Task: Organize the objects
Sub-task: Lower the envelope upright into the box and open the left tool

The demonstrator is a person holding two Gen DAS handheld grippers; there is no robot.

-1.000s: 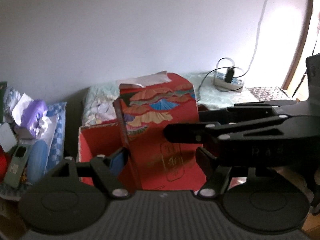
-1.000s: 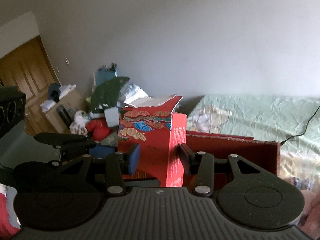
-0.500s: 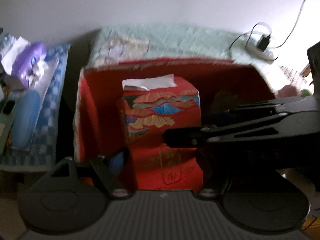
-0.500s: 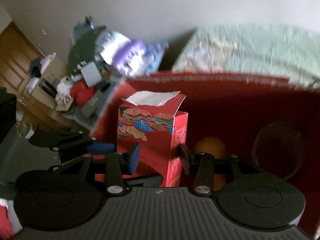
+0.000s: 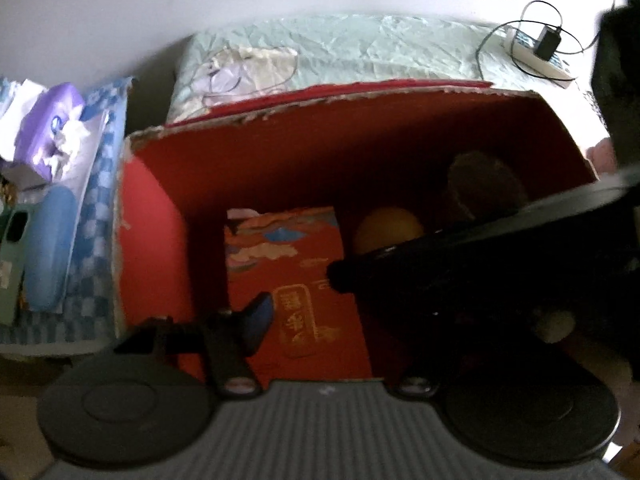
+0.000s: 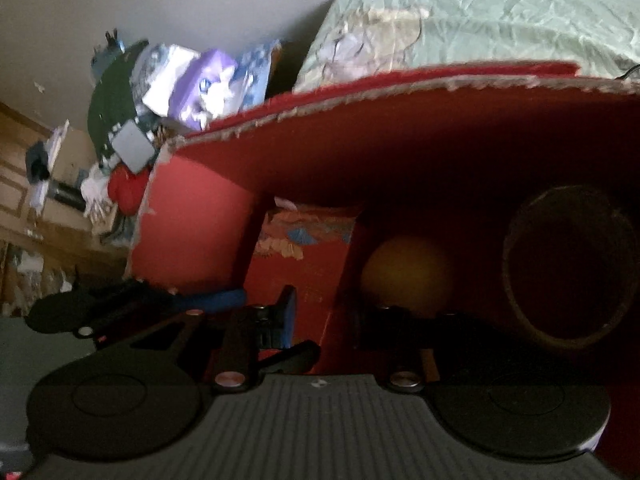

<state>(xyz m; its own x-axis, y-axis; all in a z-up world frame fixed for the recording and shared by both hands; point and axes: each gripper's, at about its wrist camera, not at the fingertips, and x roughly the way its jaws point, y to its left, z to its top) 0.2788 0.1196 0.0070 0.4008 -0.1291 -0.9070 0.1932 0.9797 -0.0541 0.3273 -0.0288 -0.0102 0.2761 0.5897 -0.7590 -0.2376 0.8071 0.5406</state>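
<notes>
Grippers sit nearest the lenses, both reaching down into a large red cardboard box [image 5: 152, 216]. The left gripper [image 5: 320, 320] straddles a tall red tissue carton [image 5: 296, 280]; its blue-padded left finger [image 5: 256, 320] lies against the carton's left edge, while the right finger is hidden behind the other tool's dark body, so I cannot tell whether the pads press. Its jaws have just been closing, the carton between them. The right gripper [image 6: 324, 312] also has the carton [image 6: 304, 264] between its fingers, the blue pad [image 6: 289, 312] close on the carton's left side and the opposite finger dark and hard to read at the corner; its jaws too have just been closing, and a firm grip cannot be confirmed. The carton stands upright in the left part of the box, its long axis vertical, the printed front with gold characters facing the left wrist camera and the fan-patterned top end with white tissue pointing up. Just beside it on the right lies an orange fruit [image 5: 388, 232], and further right a round brown roll [image 6: 568, 264] rests near the box's right wall. Beyond the ragged rear rim spreads a pale green sheet [image 5: 360, 52], with a power strip [image 5: 540, 56] far right and a blue checked pile [image 5: 80, 200] left.
</notes>
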